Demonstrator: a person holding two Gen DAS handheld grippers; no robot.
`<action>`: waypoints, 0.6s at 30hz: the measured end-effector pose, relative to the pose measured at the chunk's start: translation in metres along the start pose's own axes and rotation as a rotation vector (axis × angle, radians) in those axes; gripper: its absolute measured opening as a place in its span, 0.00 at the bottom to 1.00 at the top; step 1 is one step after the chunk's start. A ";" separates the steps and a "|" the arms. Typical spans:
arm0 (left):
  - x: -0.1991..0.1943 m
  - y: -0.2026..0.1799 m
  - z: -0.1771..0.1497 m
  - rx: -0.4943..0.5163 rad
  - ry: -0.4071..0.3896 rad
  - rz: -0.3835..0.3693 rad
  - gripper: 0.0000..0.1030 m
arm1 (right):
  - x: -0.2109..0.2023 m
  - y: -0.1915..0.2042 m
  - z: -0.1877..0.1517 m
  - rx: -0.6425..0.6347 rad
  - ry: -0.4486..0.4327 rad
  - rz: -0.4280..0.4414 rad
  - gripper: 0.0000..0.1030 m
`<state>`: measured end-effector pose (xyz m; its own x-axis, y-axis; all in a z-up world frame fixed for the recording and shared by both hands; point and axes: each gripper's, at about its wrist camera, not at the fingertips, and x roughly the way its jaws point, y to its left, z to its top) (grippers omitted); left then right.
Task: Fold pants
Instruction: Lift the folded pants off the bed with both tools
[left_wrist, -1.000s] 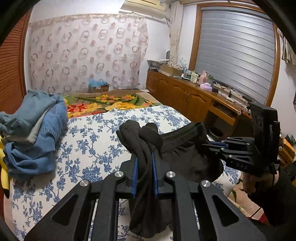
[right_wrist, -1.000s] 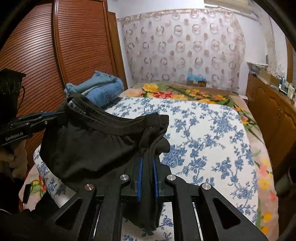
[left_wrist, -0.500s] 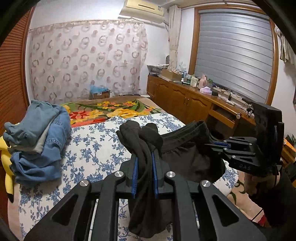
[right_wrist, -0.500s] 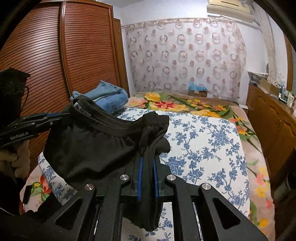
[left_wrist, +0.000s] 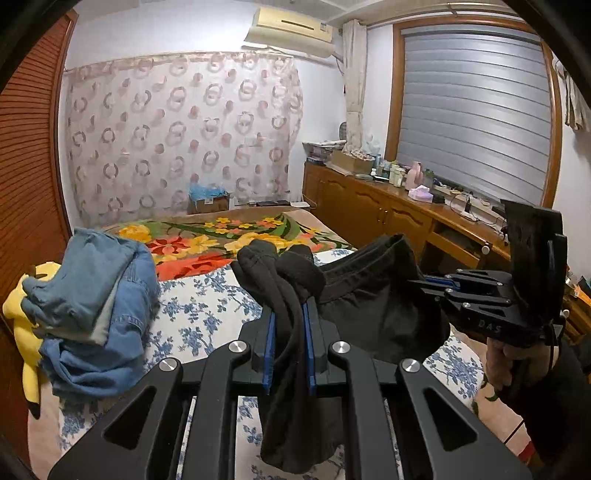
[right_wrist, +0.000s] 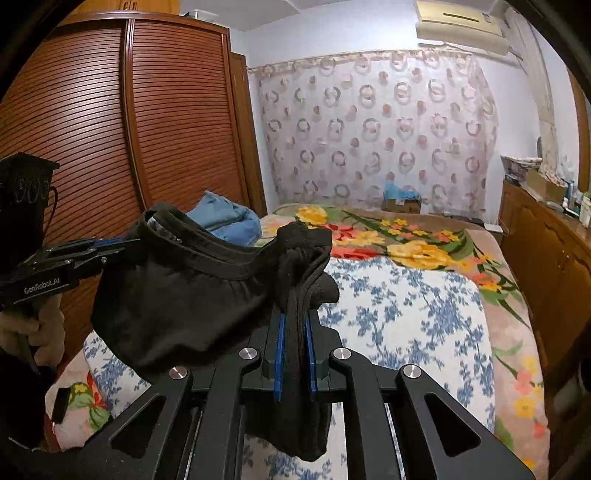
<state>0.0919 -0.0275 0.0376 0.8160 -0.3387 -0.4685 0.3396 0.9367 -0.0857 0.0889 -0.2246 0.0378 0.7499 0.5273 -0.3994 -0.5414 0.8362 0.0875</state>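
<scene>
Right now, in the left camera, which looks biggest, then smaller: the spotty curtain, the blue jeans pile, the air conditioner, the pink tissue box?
1. spotty curtain
2. blue jeans pile, though it sits closer to the camera, so it looks bigger than it might be
3. air conditioner
4. pink tissue box

A home bedroom: a bed (right_wrist: 406, 314) under flowered covers, a louvred wooden wardrobe (right_wrist: 147, 129) beside it, a patterned curtain (left_wrist: 177, 140), a wall air conditioner (left_wrist: 291, 31), and a wooden sideboard (left_wrist: 388, 218) crowded with bottles below a shuttered window (left_wrist: 476, 110).
</scene>
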 end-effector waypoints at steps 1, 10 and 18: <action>0.000 0.001 0.001 0.001 -0.002 0.002 0.14 | 0.003 0.000 0.003 -0.005 -0.001 0.002 0.10; 0.009 0.024 0.013 -0.013 -0.021 0.042 0.14 | 0.045 -0.011 0.029 -0.053 0.010 0.040 0.10; 0.027 0.056 0.011 -0.053 -0.007 0.091 0.14 | 0.096 -0.017 0.057 -0.100 0.008 0.101 0.10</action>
<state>0.1378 0.0146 0.0304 0.8455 -0.2521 -0.4707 0.2384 0.9670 -0.0897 0.1917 -0.1794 0.0501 0.6870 0.6066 -0.4001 -0.6495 0.7595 0.0362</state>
